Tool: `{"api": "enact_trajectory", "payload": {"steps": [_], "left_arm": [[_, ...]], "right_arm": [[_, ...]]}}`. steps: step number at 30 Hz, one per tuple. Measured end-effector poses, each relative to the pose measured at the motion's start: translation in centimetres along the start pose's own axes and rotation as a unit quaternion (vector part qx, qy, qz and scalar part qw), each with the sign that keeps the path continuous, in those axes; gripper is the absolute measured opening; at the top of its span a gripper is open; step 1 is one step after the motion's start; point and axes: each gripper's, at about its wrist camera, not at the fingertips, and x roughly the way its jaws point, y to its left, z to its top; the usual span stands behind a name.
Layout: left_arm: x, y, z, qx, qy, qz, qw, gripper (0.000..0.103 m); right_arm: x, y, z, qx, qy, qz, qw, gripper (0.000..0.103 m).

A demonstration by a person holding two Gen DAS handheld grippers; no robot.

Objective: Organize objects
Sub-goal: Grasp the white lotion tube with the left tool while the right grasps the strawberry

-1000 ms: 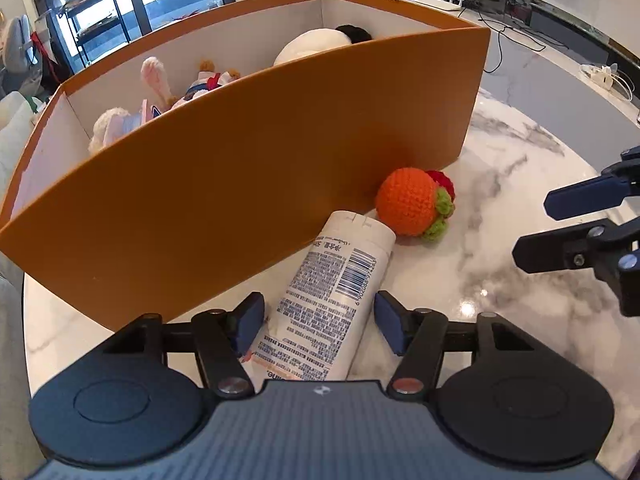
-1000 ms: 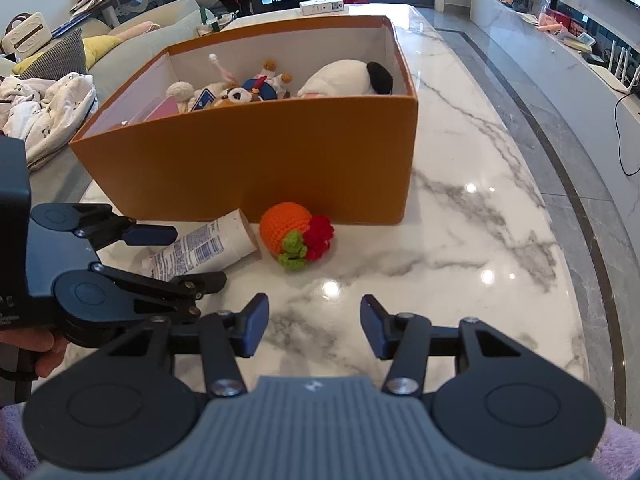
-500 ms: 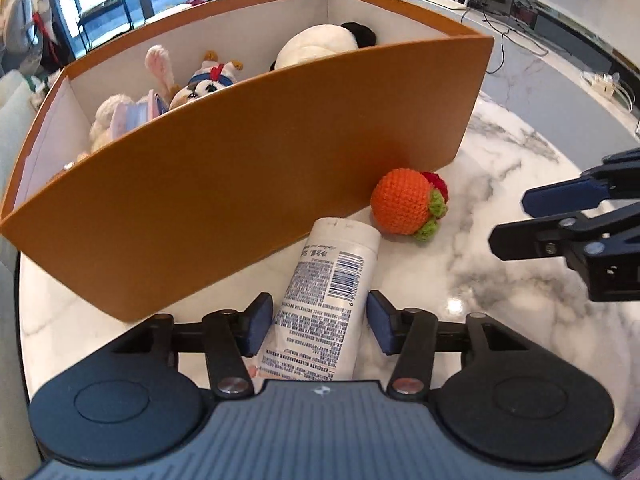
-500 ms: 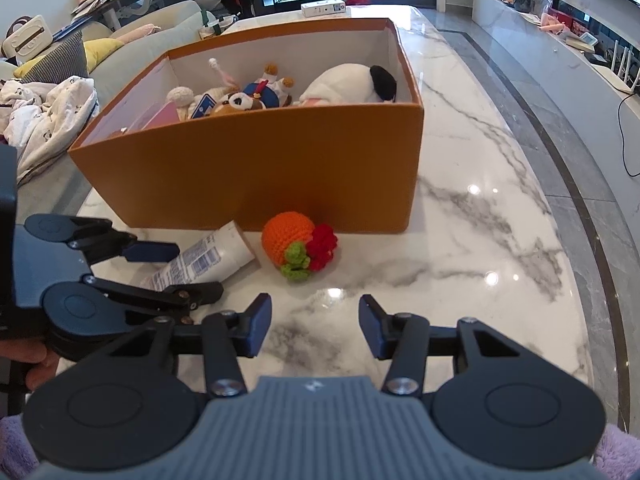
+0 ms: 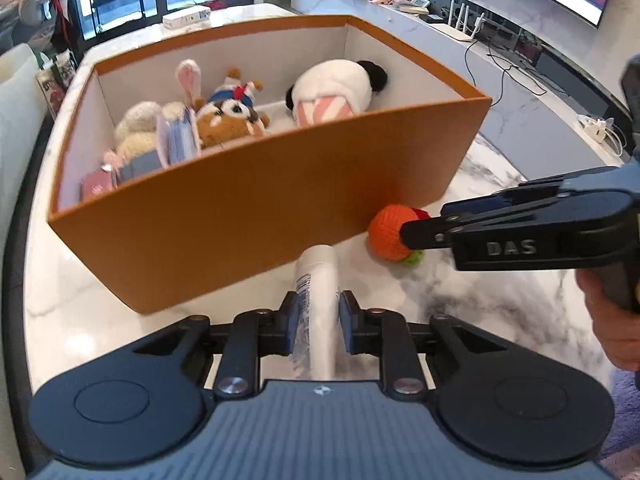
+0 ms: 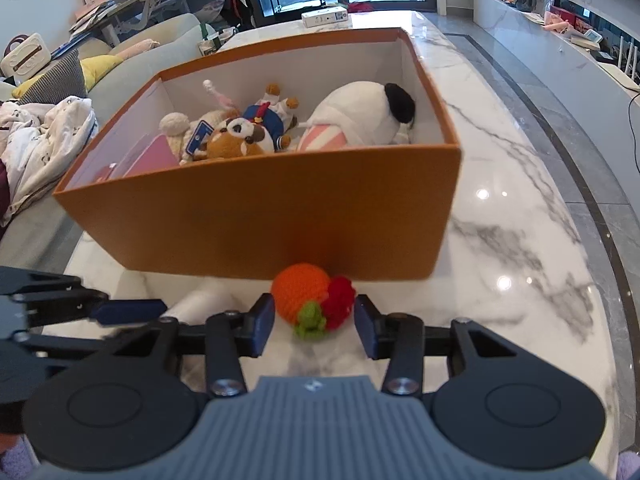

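A marble tabletop carries an orange box already stocked with plush toys, among them a white panda. In front of its near wall, we work two leftovers at once. Our left gripper has just been closing and now pinches a white tube between its blue pads, the tube tipped forward with its far end close to the box wall. Our right gripper stands with fingers spread on either side of a crocheted orange toy that sits on the marble just beside the box; the pads do not appear to press it yet.

The risks, as we judge them: the slick, round tube may slip or swing in a narrow pinch as it rises, and its far end could strike the box wall if lifted too low. The soft toy may roll against the box if one pad arrives first. Both grippers point steeply downward, side by side, near enough to collide.
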Motion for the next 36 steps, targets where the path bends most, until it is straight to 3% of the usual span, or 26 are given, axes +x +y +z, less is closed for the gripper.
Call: {"api": "enact_trajectory", "payload": {"steps": [11,21,27,33,36], "left_arm": [[-0.1,1.2,-0.3,-0.017,0.013,0.009,0.9997,0.026],[1.0,0.7,-1.2,-0.007,0.034,0.033,0.9988,0.044],[1.4,2.4,-1.6,-0.073,0.054,0.001,0.9959,0.052],[0.8,3.6,-2.3,-0.141,0.043,-0.021,0.9888,0.050],[0.5,3.4,-2.4,-0.140,0.039,-0.022,0.9892,0.050]], "right_arm": [[2.7,1.2,0.6,-0.030,0.006,-0.003,1.000,0.055],[4.1,0.9,0.0,-0.027,0.018,0.002,0.999,0.056],[3.6,0.9,-0.4,-0.029,0.027,-0.001,0.999,0.055],[2.3,0.4,-1.2,-0.015,0.031,0.000,0.999,0.055],[1.1,0.5,-1.4,-0.019,0.020,0.006,1.000,0.055]]}}
